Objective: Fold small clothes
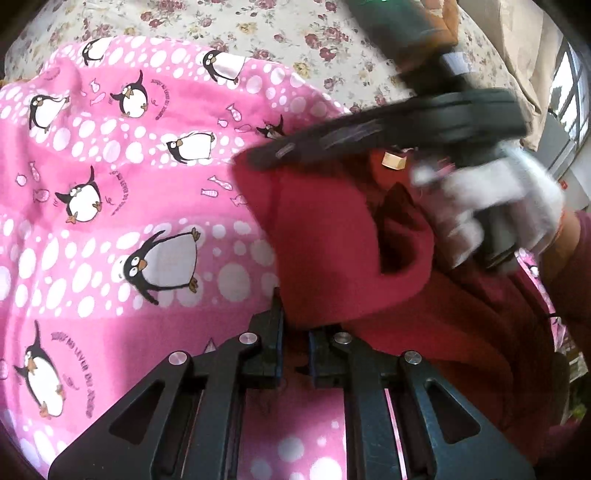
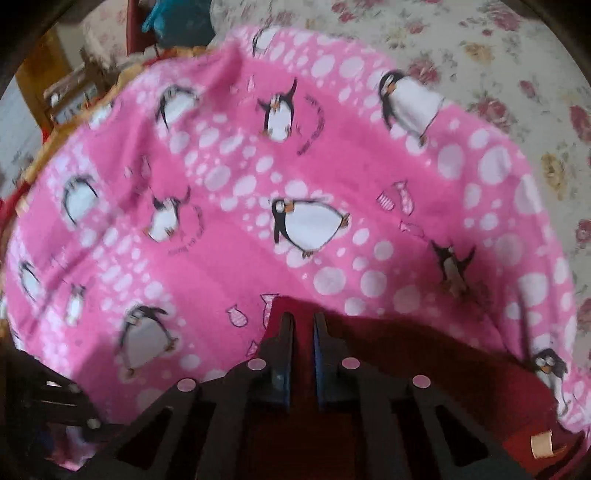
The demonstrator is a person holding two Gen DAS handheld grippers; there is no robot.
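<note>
A dark red small garment lies on a pink penguin-print blanket, partly lifted into a fold, with a beige tag showing near its top. My left gripper is shut on the garment's near edge, red cloth pinched between the pads. My right gripper, held by a white-gloved hand, grips the garment's upper left corner. In the right wrist view, the right gripper has its pads close together with the red garment between them, above the blanket. The tag shows at lower right.
A floral bedspread lies under the blanket and extends behind it. A window is at the far right. Wooden furniture and a teal object sit beyond the blanket's upper left edge.
</note>
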